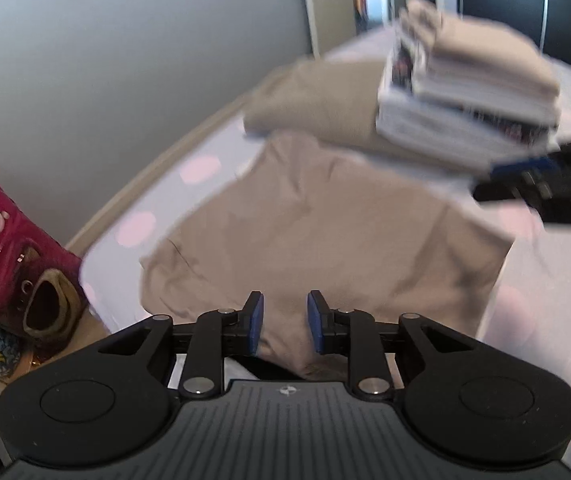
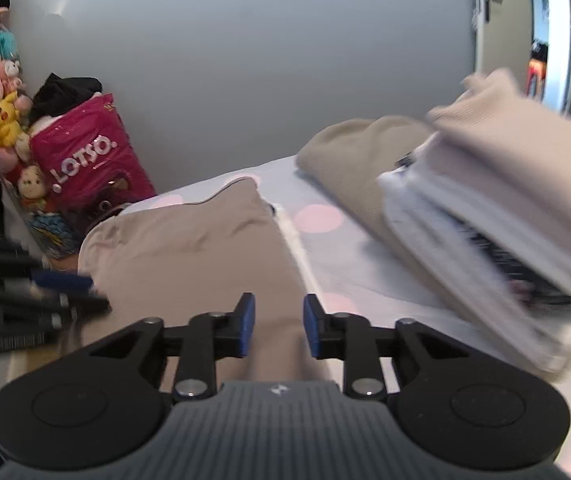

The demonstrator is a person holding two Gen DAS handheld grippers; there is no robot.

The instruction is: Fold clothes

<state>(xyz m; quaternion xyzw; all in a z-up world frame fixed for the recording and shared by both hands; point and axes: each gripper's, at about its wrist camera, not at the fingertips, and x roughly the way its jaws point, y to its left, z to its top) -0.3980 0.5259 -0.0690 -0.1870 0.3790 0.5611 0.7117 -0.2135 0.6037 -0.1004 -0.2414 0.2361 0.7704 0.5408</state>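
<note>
A plain grey wall (image 2: 245, 80) stands behind the bed (image 2: 349, 280), which carries a pale sheet with pink dots. A pink bag (image 2: 89, 160) marked LOTSO leans in the left corner beside a tall column of plush toys (image 2: 1, 112). An open doorway (image 2: 541, 40) lies at right, brightly lit.

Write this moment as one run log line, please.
task: fold clothes | left gripper: jaws open | right gripper: jaws open | beige garment: flat on bed, unheld | folded stack: behind
</note>
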